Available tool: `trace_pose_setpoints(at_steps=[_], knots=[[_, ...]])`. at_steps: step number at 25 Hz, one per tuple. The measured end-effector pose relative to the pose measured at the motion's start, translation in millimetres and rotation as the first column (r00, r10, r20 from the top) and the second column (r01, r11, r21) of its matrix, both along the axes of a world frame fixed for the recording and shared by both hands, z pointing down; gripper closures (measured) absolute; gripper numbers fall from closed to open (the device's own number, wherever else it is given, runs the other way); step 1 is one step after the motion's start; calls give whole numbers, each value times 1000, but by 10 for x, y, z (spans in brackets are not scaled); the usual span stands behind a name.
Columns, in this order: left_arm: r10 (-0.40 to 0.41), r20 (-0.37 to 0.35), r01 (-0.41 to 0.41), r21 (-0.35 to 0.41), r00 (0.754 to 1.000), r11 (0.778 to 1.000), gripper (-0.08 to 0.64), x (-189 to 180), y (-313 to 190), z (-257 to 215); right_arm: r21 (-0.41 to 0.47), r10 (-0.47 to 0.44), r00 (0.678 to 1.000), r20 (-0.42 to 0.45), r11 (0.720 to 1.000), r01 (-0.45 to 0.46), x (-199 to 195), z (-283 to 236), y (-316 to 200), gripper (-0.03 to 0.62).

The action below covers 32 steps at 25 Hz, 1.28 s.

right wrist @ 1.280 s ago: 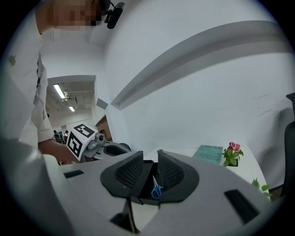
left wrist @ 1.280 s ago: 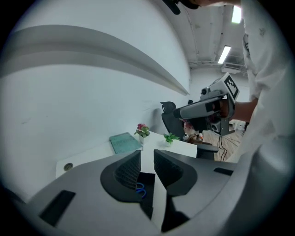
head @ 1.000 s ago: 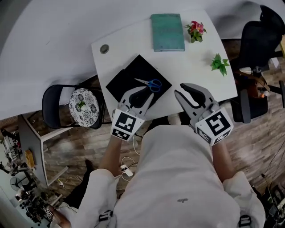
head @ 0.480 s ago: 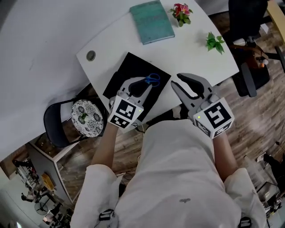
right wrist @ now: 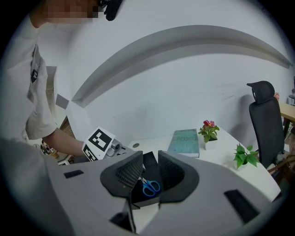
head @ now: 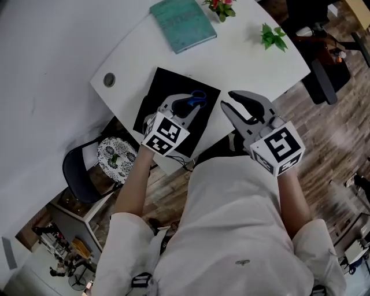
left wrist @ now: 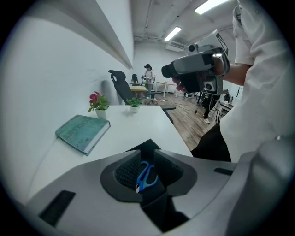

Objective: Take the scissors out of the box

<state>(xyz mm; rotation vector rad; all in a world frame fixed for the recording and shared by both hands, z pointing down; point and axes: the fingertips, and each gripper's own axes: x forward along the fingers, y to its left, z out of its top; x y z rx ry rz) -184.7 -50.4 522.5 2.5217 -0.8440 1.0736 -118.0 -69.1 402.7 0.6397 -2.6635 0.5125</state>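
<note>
Scissors [head: 198, 98] are still flat in the black box [head: 173, 84] at the near edge of the table [head: 248, 58], so nothing's out yet. What changed over the last second is the left gripper [head: 184, 105]. It was back at the box's near edge, and now it has slid forward over the box, right onto the scissors. From the head view only the blue handle loops poke out past its tips. In the left gripper view its jaws stand apart with the scissors [left wrist: 146, 175] down in the gap, not pinched. We'd call the reach pretty much done; what's left is to drop a bit, close and lift.

The right gripper [head: 245, 105] has barely budged. It hangs just right of the box, jaws apart and holding nothing, and its view only looks across at the scissors [right wrist: 150, 186].

Other stuff, left to right:
- a chair [head: 110, 159] with a patterned cushion, below the table's left end
- a cable hole [head: 108, 79] in the tabletop
- a teal book [head: 184, 23] beyond the box
- a flower pot [head: 219, 4]
- a little green plant [head: 272, 36]

All of it sits well apart from the box, so nothing blocks the way. The only snag we'd guess at is that the scissors are thin and lie flat. The jaws could skate over them or catch just one loop. We can't tell how deep the box is.
</note>
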Motion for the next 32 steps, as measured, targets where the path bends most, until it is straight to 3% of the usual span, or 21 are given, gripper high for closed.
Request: trace_pose_setpoints(at_steps=[8,14,32], knots=[[117,67,-112,-79,991,991,460,56,-28,313,-19,31,999,-9,999,-31,-1,81,-20,497],[222,134,-202,-149,966,968,459,107,23,542,-34,38,999,-23,999,-38,13,137,-53,497],[343,242,-274,-279,907,921,459,174,12,935,-69,67,998,-21,995,-68,117,211,-67,497]])
